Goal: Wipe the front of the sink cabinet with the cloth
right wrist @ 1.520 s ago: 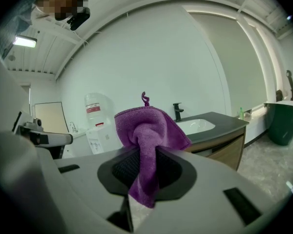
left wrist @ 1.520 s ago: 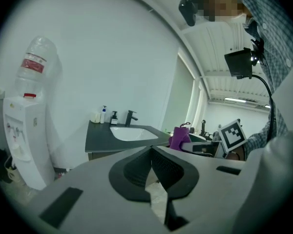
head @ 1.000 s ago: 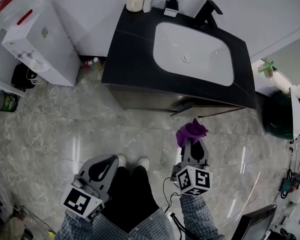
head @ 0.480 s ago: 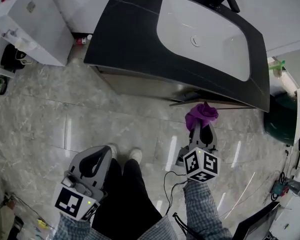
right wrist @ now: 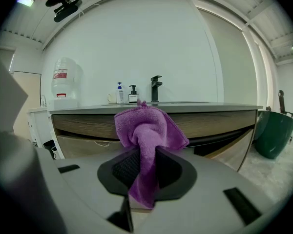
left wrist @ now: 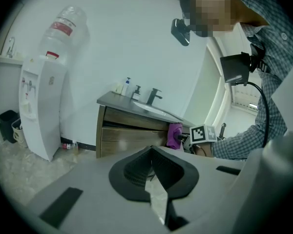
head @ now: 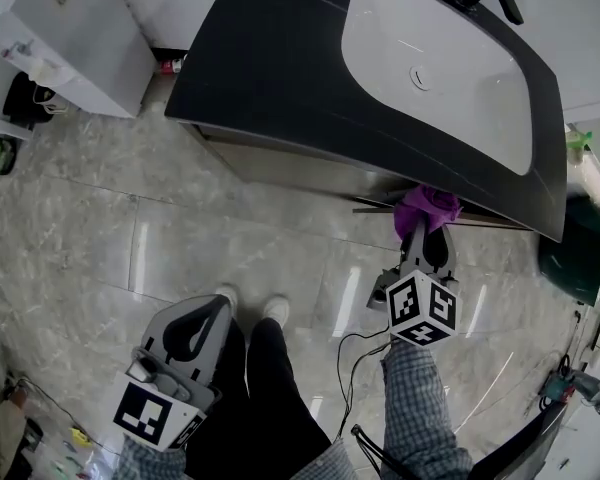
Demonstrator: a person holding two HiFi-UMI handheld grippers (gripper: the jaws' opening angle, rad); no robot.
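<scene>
The sink cabinet has a black top, a white basin and wood-grain drawer fronts. A purple cloth is bunched at the tips of my right gripper, which is shut on it. The cloth sits right at the cabinet front, just under the counter edge. Whether it touches the cabinet cannot be told. In the right gripper view the cloth stands up before the drawers. My left gripper hangs low by the person's leg, shut and empty. From there the cabinet and cloth show ahead.
A white water dispenser stands left of the cabinet, with a small bottle on the floor between them. A dark green bin is at the right. The black tap and soap bottles stand on the counter.
My right gripper has carried the cloth forward to the cabinet front, under the counter edge. The head view has moved closer to the sink. My left gripper stays low.
</scene>
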